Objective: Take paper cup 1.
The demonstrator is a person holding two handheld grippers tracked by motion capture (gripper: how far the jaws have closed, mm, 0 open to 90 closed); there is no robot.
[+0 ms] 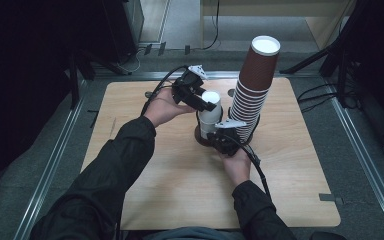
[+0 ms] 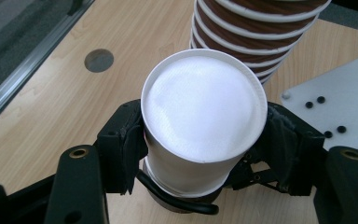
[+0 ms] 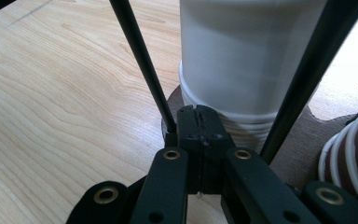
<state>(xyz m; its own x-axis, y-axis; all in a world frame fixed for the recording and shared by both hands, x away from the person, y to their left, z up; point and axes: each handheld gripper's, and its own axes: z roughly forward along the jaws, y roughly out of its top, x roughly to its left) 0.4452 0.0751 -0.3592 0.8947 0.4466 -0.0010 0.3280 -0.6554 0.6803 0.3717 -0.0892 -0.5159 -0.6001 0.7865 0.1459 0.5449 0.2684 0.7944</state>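
Left hand-held gripper (image 1: 203, 101) sits just above the middle of the high view, clamped on a white cup (image 1: 210, 107) held upside down, base up. In the left gripper view that cup (image 2: 204, 119) fills the centre, both black jaws pressed to its sides, with the rims of more white cups nested underneath it. No print, logo or writing shows on it, plain white all round.

Right hand-held gripper (image 1: 219, 137) is just below that cup in the high view, jaws shut tight together with nothing wide between them. In the right gripper view its jaws (image 3: 199, 128) meet right at the foot of the white stack (image 3: 242, 60), beside a thin black rod (image 3: 142, 60) of the holder.

Brown cups (image 1: 252, 85), a tall leaning stack, stand just right of the white one, white rims banding the sides. No lettering readable there either. All of it rests on the wooden worktop (image 1: 145, 170).
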